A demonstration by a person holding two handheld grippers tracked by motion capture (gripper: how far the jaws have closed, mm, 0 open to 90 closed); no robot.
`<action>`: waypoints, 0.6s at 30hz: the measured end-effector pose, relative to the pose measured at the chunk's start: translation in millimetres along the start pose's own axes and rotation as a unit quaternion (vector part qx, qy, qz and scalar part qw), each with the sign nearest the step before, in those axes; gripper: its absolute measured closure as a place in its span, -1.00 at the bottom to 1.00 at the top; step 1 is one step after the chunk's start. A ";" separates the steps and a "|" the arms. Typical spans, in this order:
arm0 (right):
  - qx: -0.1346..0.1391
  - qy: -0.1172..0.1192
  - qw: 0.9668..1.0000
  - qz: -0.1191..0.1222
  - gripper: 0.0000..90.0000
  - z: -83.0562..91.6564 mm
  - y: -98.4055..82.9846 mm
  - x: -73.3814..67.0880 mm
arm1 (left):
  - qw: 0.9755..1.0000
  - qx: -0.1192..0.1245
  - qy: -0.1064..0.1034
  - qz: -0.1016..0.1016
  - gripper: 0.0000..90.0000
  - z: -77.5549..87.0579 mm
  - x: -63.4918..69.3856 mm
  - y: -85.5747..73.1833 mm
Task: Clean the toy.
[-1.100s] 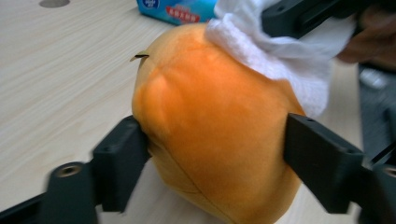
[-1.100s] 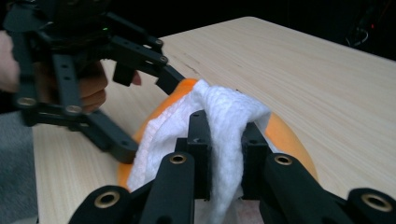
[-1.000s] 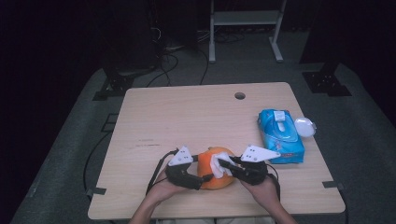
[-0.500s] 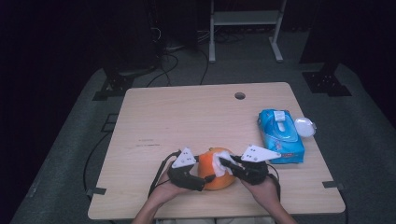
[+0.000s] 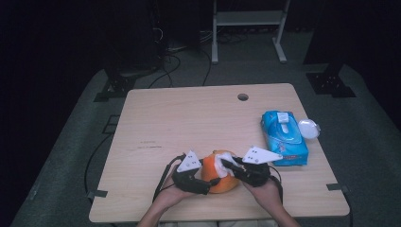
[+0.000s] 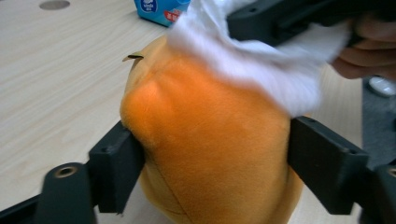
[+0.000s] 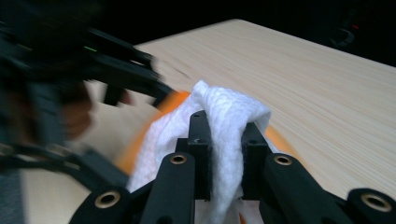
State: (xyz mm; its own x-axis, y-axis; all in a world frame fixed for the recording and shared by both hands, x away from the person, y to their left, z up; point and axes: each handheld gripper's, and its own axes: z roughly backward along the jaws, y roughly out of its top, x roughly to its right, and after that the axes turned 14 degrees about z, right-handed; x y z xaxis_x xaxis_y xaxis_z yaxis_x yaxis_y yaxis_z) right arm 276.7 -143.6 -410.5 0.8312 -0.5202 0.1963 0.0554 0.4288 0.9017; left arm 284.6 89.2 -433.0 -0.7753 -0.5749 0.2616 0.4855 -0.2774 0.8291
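Two black jaws of the right claw pinch a crumpled white wipe between them, draped over an orange plush toy. Blurred at left, the left claw reaches in. Pale wooden bench stretches behind.

Most of the table is wide open on the left and far side. On the right, a blue wipes pack sits just beside the right gripper, blocking that way.
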 end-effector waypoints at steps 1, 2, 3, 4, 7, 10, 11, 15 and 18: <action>0.007 0.009 1.000 0.010 0.74 -1.9 3.1 -4.6 | 1.000 -0.002 0.004 -0.007 -0.46 0.1 1.7 0.0; 0.009 0.016 1.000 0.018 0.73 -3.5 5.7 -9.7 | 1.000 -0.005 0.012 -0.021 -0.45 0.6 4.9 -0.3; 0.009 0.016 1.000 0.018 0.73 -3.5 5.7 -9.7 | 1.000 -0.005 0.012 -0.021 -0.43 0.6 4.9 -0.3; 0.010 0.021 0.999 0.029 0.73 -4.8 7.5 -13.6 | 1.000 -0.006 0.014 -0.024 -0.43 0.9 5.4 -1.0; 0.004 0.012 0.999 0.030 0.74 -2.9 7.3 -9.3 | 0.999 -0.004 0.016 -0.028 -0.38 3.1 1.7 -2.9; -0.010 -0.013 1.000 -0.010 0.74 1.8 -4.8 9.2 | 1.000 -0.002 0.012 -0.006 -0.42 3.9 -3.9 -5.1; -0.009 -0.011 0.999 -0.042 0.74 2.7 -11.1 17.1 | 1.000 0.001 0.009 0.005 -0.48 4.2 -4.9 -3.8; 0.000 0.005 0.998 -0.064 0.74 1.7 -13.4 16.9 | 0.998 0.026 -0.009 0.057 -0.78 4.1 -7.4 3.8; 0.000 0.026 0.999 -0.022 0.73 -3.6 -1.3 -0.2 | 0.998 0.015 -0.003 0.057 -0.75 2.4 -10.4 0.0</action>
State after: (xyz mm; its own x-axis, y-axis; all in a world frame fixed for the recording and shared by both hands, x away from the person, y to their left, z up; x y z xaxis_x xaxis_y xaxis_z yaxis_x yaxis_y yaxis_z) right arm 278.4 -141.5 -413.1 0.8550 -0.5005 0.1360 0.0934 0.4066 0.9088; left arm 291.8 97.1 -434.5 -0.7178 -0.5969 0.3583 0.5589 -0.1872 0.8078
